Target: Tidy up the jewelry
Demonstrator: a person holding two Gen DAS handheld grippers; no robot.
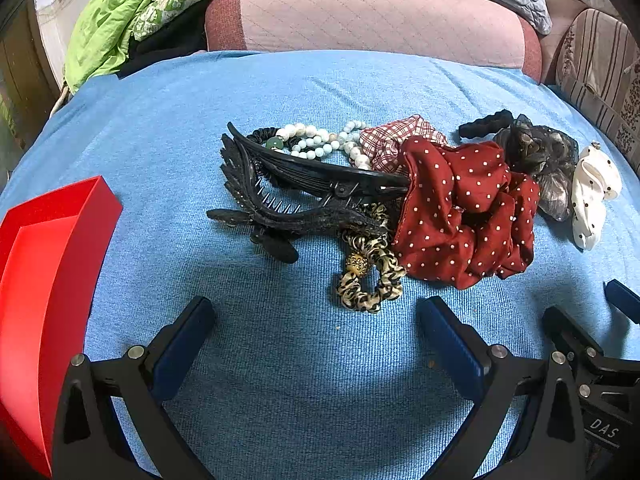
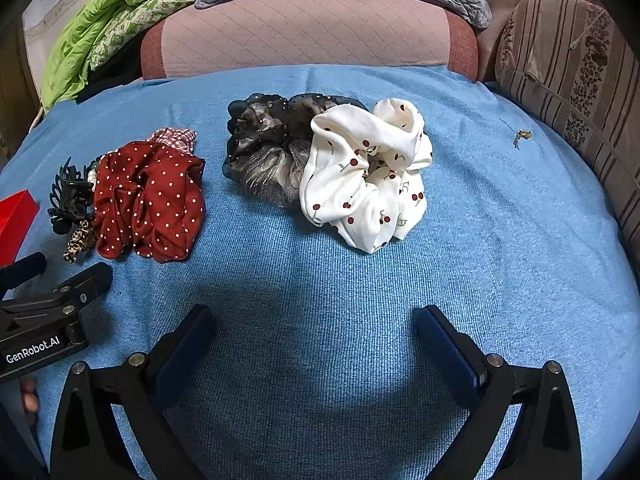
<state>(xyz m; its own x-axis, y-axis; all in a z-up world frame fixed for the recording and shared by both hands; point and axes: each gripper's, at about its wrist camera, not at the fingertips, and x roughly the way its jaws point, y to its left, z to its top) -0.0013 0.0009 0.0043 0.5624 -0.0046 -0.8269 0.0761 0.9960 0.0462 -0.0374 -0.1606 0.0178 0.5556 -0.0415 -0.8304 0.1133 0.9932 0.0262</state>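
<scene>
Left gripper (image 1: 316, 320) fingers spread and empty, leopard scrunchie (image 1: 370, 276) just beyond, right gripper (image 2: 314, 328) likewise spread, cherry scrunchie (image 2: 368, 176) farther off, perhaps a small earring (image 2: 522, 136) far right.

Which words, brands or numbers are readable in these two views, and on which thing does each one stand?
"DAS": on the black body of the right claw, at the lower right of the left wrist view.
"GenRobot.AI": on the black body of the left claw, at the lower left of the right wrist view.
White cherry scrunchie: small marks among the cherries may be letters, too small to read.
Red box: no text visible.
</scene>
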